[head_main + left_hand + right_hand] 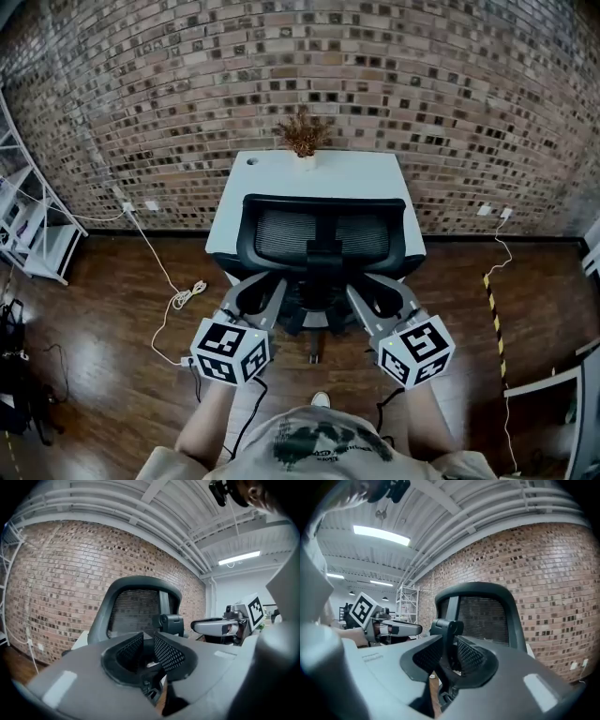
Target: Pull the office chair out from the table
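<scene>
The black mesh-backed office chair (323, 234) stands in front of the white table (319, 173), its back toward me. My left gripper (265, 289) sits at the chair's left rear and my right gripper (373, 292) at its right rear. In the left gripper view the left gripper (149, 644) has its pads slightly apart with nothing between them, and the chair back (140, 606) rises just beyond. In the right gripper view the right gripper (446, 651) also shows a gap between its pads. The chair's black back post (446, 627) lines up with that gap; the pads do not press on it.
A dried plant (302, 134) stands at the table's far edge against the brick wall (422, 94). A white cable (173, 291) trails over the wooden floor on the left, near a white rack (37, 234). Striped tape (497, 328) marks the floor on the right.
</scene>
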Demonstrator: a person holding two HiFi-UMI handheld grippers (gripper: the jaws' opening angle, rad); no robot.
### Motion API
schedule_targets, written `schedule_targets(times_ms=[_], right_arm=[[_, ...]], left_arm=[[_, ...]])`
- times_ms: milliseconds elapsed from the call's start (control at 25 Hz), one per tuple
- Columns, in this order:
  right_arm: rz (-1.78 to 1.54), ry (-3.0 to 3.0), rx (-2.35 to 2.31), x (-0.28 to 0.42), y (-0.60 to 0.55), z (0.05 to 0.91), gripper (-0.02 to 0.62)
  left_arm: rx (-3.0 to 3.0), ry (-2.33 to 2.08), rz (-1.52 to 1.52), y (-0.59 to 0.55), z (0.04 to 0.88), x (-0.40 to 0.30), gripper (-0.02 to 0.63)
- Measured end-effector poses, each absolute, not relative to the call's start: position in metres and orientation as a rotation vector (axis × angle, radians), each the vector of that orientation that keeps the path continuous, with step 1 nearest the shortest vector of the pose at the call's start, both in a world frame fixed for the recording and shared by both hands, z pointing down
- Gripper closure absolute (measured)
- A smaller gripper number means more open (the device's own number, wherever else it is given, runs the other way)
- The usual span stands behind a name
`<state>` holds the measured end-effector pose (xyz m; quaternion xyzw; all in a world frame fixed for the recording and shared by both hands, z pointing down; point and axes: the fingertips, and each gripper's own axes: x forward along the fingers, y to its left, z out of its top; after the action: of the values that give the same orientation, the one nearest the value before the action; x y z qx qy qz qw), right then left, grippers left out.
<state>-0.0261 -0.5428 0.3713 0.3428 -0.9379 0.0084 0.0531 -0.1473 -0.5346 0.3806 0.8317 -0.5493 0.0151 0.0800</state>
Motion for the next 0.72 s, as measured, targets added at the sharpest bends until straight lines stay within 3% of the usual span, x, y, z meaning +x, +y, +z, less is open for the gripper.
schedule_targets(times_ms=[720], right_arm=[[-0.001, -2.914, 0.945, 0.037, -0.638, 0.342, 0.404]], left_arm=[[2.607, -1.641, 0.053, -0.607, 0.348, -0.241, 0.377]])
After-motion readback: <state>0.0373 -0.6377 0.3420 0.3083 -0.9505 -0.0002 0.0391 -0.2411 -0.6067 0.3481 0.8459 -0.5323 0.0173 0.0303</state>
